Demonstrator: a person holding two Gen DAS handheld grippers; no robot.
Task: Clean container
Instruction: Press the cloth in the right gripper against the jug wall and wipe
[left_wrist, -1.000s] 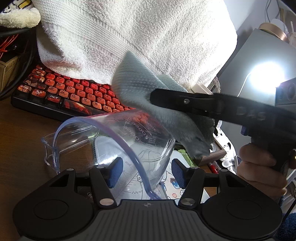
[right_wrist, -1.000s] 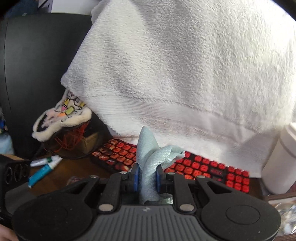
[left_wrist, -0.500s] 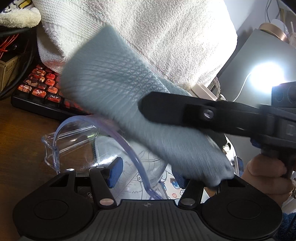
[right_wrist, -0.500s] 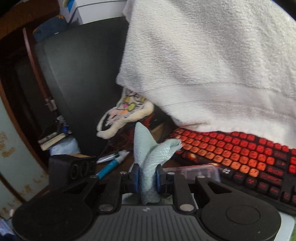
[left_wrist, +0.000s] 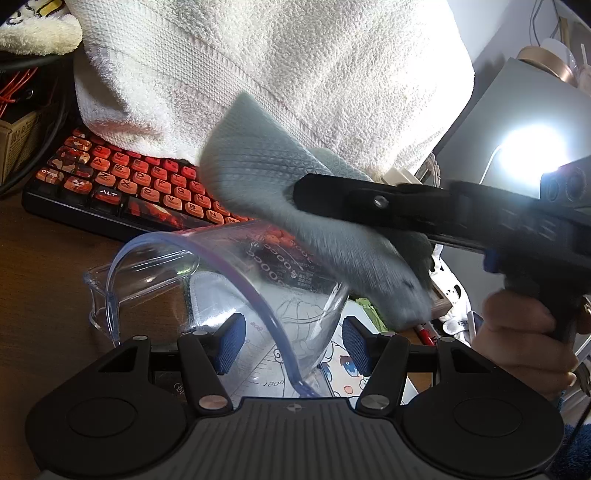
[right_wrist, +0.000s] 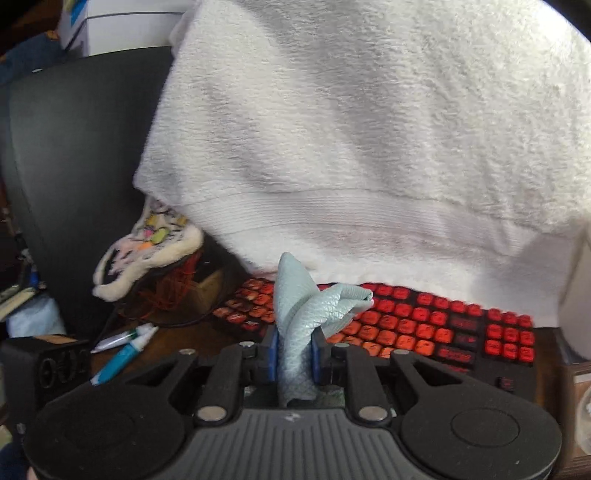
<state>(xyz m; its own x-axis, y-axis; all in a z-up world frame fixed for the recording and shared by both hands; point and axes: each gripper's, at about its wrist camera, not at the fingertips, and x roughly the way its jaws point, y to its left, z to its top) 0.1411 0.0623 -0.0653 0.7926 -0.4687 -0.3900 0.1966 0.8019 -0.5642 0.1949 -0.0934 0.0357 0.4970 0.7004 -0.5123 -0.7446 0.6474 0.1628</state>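
Two tongs are at work. Our left tongs (left_wrist: 293, 341) are closed on the wall of the clear measuring container (left_wrist: 236, 280), one blue pad inside and one outside, holding it tilted above the brown counter (left_wrist: 48, 266) just in front of the red-keyed keyboard (left_wrist: 125, 184). Our right tongs (right_wrist: 293, 356) are pressed together on a grey-blue cloth (right_wrist: 303, 317), which in the left view drapes, blurred, over the container's far side and seems to touch it. A white towel (left_wrist: 258, 74) hangs behind.
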